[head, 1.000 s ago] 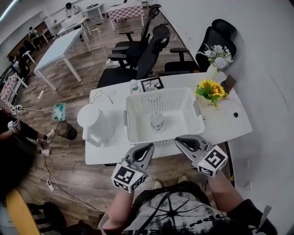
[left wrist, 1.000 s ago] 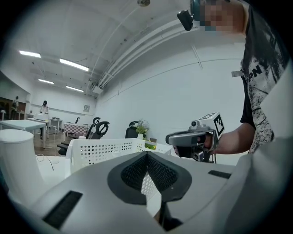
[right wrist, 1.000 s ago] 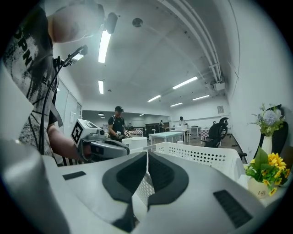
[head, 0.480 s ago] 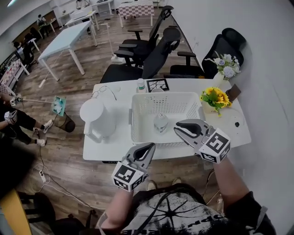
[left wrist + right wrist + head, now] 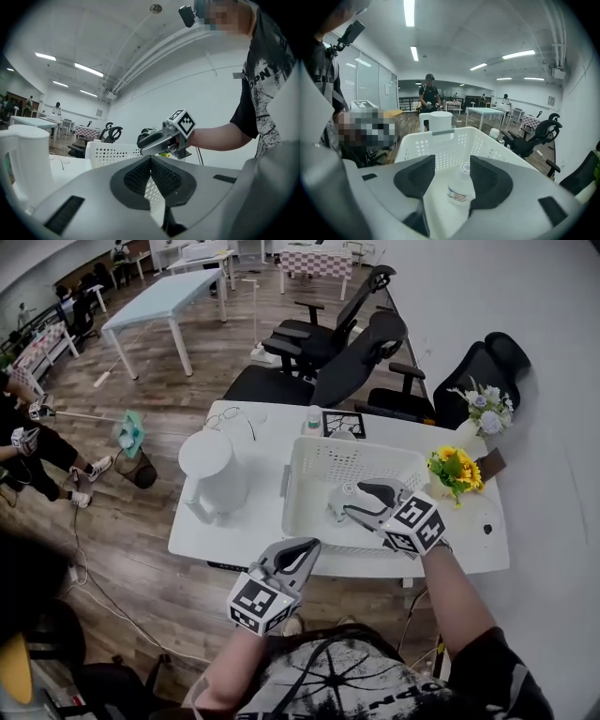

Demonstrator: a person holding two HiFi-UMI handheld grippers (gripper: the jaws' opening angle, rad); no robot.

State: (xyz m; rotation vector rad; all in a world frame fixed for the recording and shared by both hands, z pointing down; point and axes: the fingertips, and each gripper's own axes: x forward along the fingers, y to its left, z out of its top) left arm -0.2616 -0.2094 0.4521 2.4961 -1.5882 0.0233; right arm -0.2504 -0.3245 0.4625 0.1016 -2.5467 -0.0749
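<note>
Fingers [image 5: 415,180] of the right gripper [image 5: 452,161] are spread wide. The small clear bottle [image 5: 458,187] shows in the gap between them, standing upright on the floor of the white basket [image 5: 436,145]. The pads look apart from it, so I judge the reach into the basket made and the grasp not yet made. From the head view this gripper [image 5: 354,500] hangs over the basket [image 5: 298,493], partly covering the bottle [image 5: 335,506]. The left gripper [image 5: 151,161] has its fingers pressed together on nothing, and it is held low, off the near edge of the worktop [image 5: 216,540]. A white kettle [image 5: 214,470] stands left of the basket, and yellow flowers [image 5: 455,470] stand to its right.
</note>
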